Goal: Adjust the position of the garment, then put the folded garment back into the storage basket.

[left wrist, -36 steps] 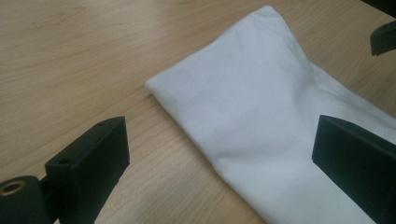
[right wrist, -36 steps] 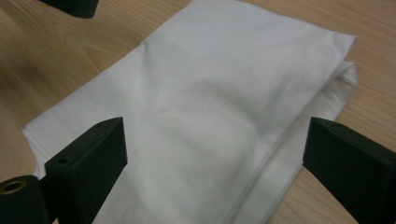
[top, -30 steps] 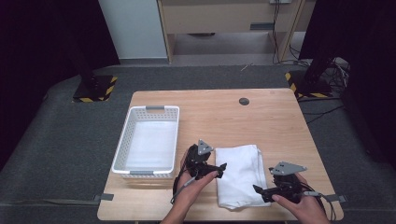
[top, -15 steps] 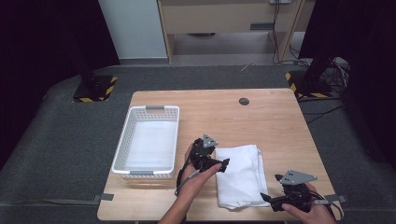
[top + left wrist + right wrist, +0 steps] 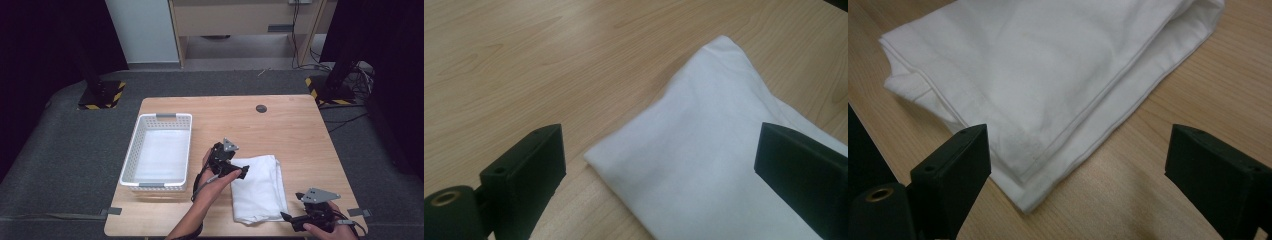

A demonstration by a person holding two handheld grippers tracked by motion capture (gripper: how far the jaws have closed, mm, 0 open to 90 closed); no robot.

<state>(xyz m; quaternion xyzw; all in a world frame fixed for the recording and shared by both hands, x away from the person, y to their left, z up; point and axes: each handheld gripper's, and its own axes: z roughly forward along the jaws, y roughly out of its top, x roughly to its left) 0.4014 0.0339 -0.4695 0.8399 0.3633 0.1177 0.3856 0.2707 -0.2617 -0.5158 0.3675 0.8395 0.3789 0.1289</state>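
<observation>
cloth: folded white cloth (image 5: 257, 192) lies flat on the wooden table (image 5: 300, 135), toward the near right part of the top, right of the basket and apart from it.
left gripper: left gripper (image 5: 243, 172) sits over the cloth's far left corner; jaws spread wide with that corner between them, pads not pressing on it.
right gripper: right gripper (image 5: 286, 217) is low at the cloth's near right corner, by the table's near edge; jaws stand wide apart, the stitched corner of the cloth (image 5: 1048, 90) just ahead of them, nothing clamped.
basket: white slatted basket (image 5: 159, 118) stands on the left half of the table, long side running away from the person.
tabletop: small dark round spot (image 5: 261, 108) near the far edge, well apart from the cloth.
surroundings: grey floor (image 5: 65, 150), two black stands with yellow-black striped feet (image 5: 102, 97) beyond the far corners, cables (image 5: 350, 75) at the right one.
obstructions: bare wood lies between cloth and basket; the left hand (image 5: 212, 172) and its cable lie over that strip.
</observation>
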